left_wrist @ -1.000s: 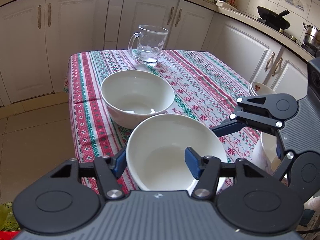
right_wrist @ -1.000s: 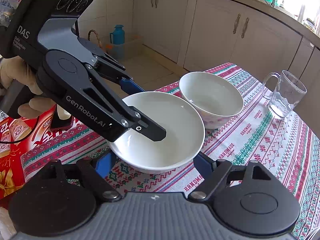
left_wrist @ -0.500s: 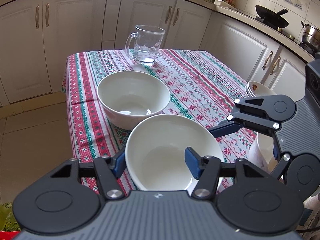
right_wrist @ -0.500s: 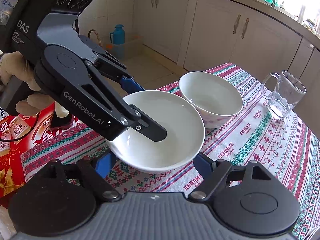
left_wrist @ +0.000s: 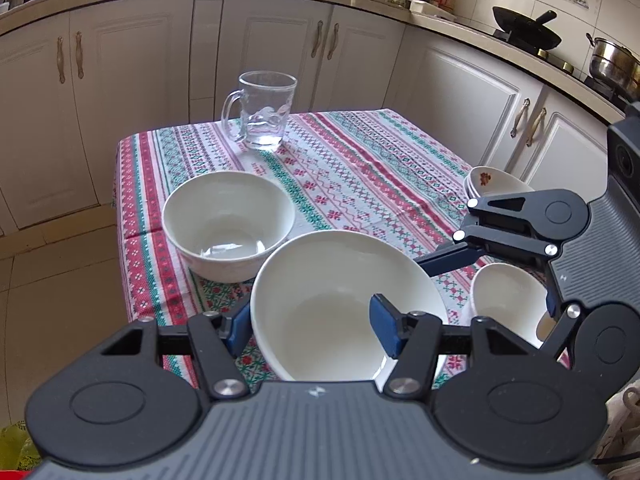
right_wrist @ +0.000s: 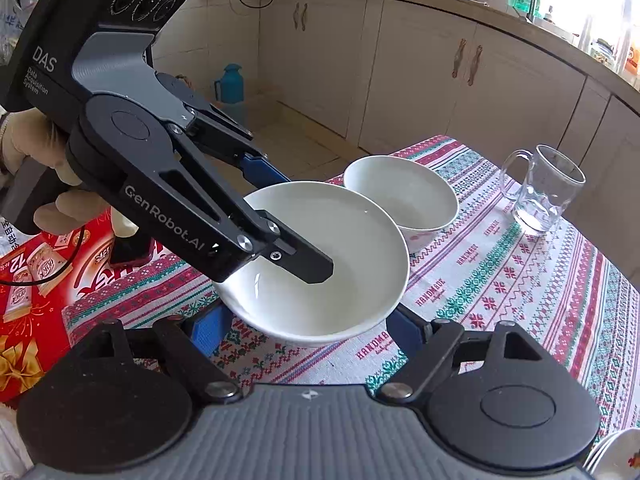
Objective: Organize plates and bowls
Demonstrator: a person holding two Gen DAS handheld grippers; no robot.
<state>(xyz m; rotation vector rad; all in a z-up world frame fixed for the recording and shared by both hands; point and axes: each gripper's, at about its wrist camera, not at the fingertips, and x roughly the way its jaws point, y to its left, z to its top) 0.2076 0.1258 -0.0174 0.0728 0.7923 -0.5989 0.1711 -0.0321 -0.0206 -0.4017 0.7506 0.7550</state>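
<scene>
A wide white bowl (left_wrist: 320, 300) (right_wrist: 340, 240) hangs just above the patterned tablecloth (left_wrist: 360, 184), held from two sides. My left gripper (left_wrist: 312, 330) (right_wrist: 296, 220) is shut on its rim, one finger inside the bowl and one outside. My right gripper (right_wrist: 304, 328) has its blue pads against the lower sides of the same bowl; one of its fingers (left_wrist: 444, 258) reaches the bowl's right edge. A second, deeper white bowl (left_wrist: 228, 220) (right_wrist: 400, 192) stands on the cloth just beyond the held bowl.
A glass mug (left_wrist: 262, 112) (right_wrist: 540, 188) stands near the far table edge. A stack of small flowered bowls (left_wrist: 492, 184) and a white cup (left_wrist: 508, 300) sit at the right. A red box (right_wrist: 32, 280) lies beside the table. Cabinets surround the table.
Both grippers have risen a little together with the white bowl held between them. The second bowl and the mug have stayed in place on the cloth.
</scene>
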